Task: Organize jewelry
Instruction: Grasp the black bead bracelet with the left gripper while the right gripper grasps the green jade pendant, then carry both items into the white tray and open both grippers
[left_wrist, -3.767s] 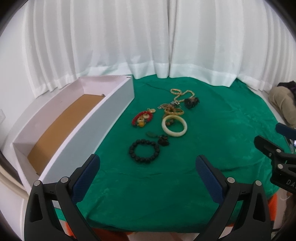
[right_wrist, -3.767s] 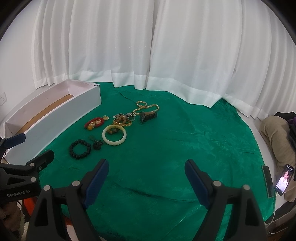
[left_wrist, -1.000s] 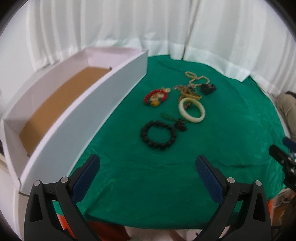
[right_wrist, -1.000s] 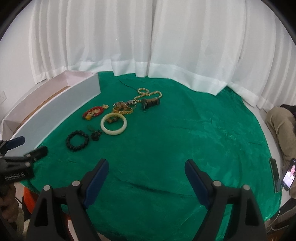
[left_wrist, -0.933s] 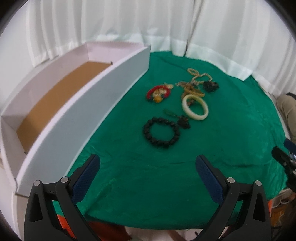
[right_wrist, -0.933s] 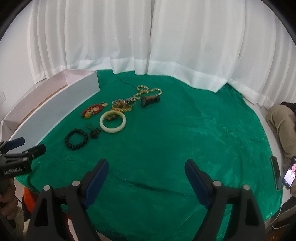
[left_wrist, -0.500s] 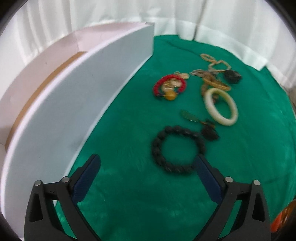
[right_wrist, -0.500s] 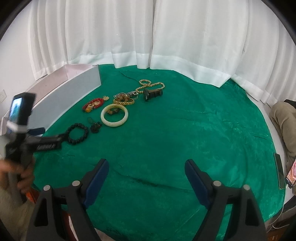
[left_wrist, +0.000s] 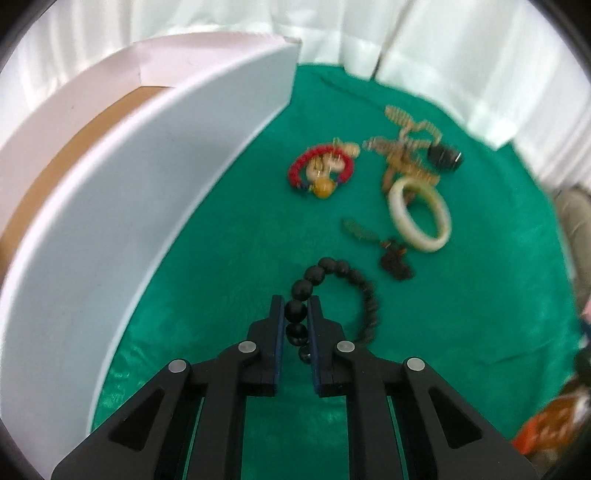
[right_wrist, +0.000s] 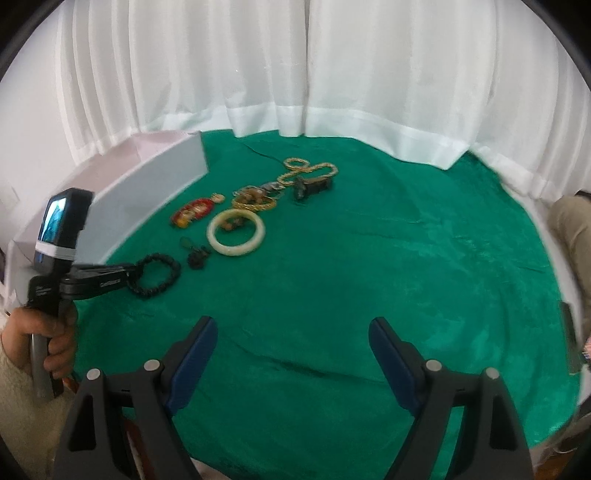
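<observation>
In the left wrist view, the left gripper (left_wrist: 295, 314) is squeezed tight on the black bead bracelet (left_wrist: 334, 291) at its near left side. The rest of the bracelet curls out to the right over the green cloth (left_wrist: 229, 288). A big white box (left_wrist: 147, 177) stands on the left. Farther off lie a red bracelet (left_wrist: 321, 171) and a cream bangle (left_wrist: 420, 214), with a dark pendant (left_wrist: 395, 258) between the bangle and the black beads.

In the right wrist view, the right gripper (right_wrist: 293, 339) is wide apart over bare cloth on the counter (right_wrist: 369, 266), holding nothing. At far left, the other gripper grips the black bracelet, near the box. A gold chain (right_wrist: 308, 170) lies at the far end of the jewelry.
</observation>
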